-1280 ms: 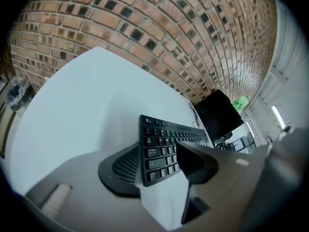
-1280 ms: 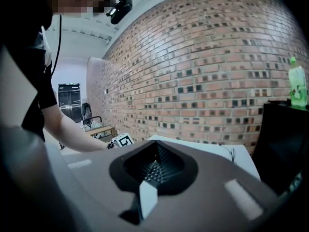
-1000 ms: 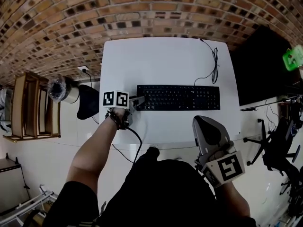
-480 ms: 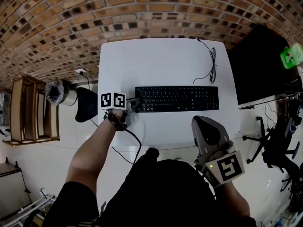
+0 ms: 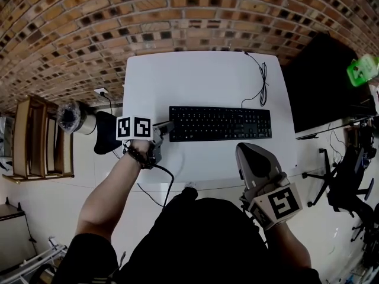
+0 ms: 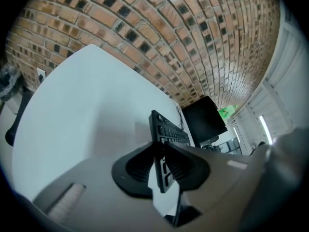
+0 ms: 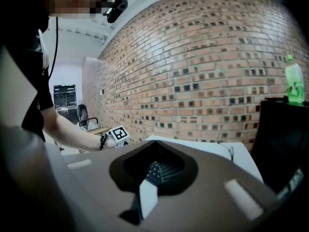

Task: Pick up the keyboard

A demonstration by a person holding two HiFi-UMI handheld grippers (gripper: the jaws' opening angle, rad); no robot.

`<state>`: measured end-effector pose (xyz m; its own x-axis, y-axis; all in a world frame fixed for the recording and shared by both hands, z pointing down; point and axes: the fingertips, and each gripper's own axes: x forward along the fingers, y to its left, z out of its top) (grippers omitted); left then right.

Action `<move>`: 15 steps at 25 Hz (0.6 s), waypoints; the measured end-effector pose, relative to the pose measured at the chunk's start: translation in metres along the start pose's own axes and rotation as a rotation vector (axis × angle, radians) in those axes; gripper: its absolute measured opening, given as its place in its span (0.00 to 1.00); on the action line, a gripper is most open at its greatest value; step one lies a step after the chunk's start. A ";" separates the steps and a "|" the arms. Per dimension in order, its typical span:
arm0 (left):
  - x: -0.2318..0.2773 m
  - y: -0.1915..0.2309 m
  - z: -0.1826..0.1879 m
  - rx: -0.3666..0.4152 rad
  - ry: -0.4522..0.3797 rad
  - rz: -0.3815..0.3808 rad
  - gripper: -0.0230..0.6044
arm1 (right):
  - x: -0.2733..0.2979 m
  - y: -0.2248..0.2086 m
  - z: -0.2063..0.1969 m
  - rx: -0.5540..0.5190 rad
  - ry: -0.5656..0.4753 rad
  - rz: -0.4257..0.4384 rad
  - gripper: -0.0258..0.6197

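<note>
A brown brick wall (image 5: 177, 16) rises behind the white rectangular table (image 5: 201, 78). The long black computer keyboard (image 5: 220, 123) lies across the middle of the table, towards its near edge. Its thin black cable (image 5: 263, 81) loops from its right end towards the wall.

The left hand-held gripper (image 5: 167, 127) is at the keyboard's left short end. Its jaws are closing, and both ribbed black pads have that end of the keyboard pinched between them.

The right hand-held gripper (image 5: 247, 155) hangs at the table's near edge, just in front of the keyboard's right end. Its jaws are closed together with nothing between them.
</note>
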<state>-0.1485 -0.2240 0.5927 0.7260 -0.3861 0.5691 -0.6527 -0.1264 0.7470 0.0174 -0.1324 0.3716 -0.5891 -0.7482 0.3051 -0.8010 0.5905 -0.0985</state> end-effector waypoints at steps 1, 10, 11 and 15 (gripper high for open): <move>-0.002 -0.006 0.001 0.003 -0.001 -0.001 0.17 | 0.000 -0.001 -0.002 0.017 0.005 0.004 0.04; -0.008 -0.023 0.002 0.015 0.001 0.018 0.16 | 0.006 -0.049 -0.074 0.628 0.028 -0.001 0.19; -0.008 -0.024 0.002 0.016 0.003 0.018 0.16 | 0.006 -0.055 -0.085 0.693 0.032 -0.017 0.22; -0.008 -0.027 0.002 0.018 0.010 0.024 0.16 | 0.010 -0.076 -0.128 0.904 0.051 -0.070 0.33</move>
<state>-0.1375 -0.2197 0.5673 0.7121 -0.3803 0.5901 -0.6736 -0.1332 0.7270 0.0859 -0.1455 0.5031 -0.5479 -0.7463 0.3780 -0.6257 0.0657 -0.7773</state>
